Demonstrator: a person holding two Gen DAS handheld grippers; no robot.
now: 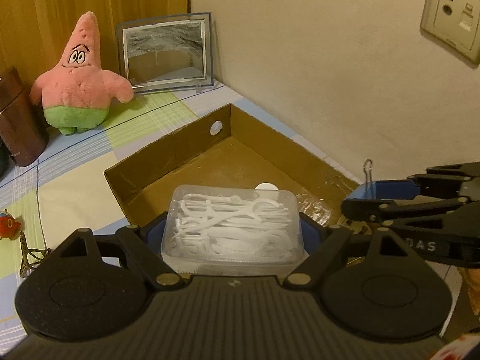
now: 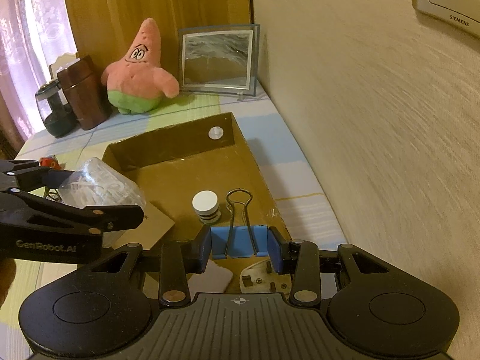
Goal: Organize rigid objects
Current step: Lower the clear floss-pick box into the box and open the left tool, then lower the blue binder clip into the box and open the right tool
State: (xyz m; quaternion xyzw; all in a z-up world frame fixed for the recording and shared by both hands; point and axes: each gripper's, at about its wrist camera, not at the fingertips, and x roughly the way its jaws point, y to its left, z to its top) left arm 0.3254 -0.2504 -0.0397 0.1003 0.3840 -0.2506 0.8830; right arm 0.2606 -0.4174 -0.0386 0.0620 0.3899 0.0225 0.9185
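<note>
Two loads hang over the box (image 2: 255, 162): left gripper (image 1: 231, 228) clenches the tub (image 1: 231, 228), right gripper (image 2: 240, 243) pinches the clip (image 2: 240, 240); lower both onto bare floor beyond the bottle (image 2: 205, 205).

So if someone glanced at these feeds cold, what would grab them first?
Probably both grippers being loaded above the cardboard box: the left gripper clamps a clear case of floss picks, and the right gripper clamps a blue binder clip. Next, the pink starfish plush standing at the back beside a framed picture.
</note>
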